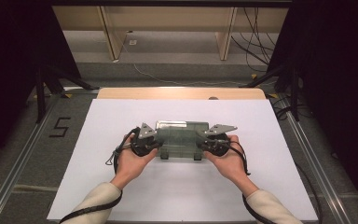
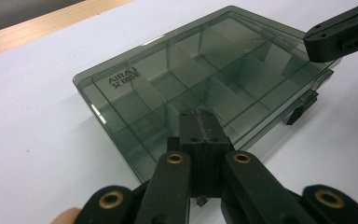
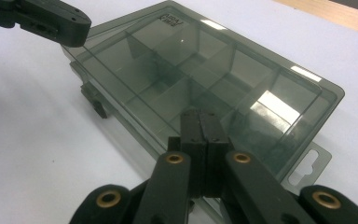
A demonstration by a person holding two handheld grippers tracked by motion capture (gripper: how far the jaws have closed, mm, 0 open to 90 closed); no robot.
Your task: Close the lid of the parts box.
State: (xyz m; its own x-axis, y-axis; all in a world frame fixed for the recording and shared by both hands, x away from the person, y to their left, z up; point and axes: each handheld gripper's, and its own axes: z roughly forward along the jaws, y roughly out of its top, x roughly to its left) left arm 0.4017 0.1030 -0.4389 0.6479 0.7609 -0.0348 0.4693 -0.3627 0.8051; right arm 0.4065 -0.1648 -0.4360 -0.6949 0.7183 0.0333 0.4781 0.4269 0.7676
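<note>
We see both grippers, left (image 2: 199,122) & right (image 3: 204,122), jaws pressed together over the smoky clear divider box (image 1: 182,136), perhaps touching its lid; box shut, compartments empty.

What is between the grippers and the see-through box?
Nothing visible. The left hand-held gripper and the right hand-held gripper sit at opposite ends of the compartment box, jaws pressed together over its lid, with only white table cover around it.

Both tools (image 2: 199,122) (image 3: 204,122) closed, facing inward
</note>
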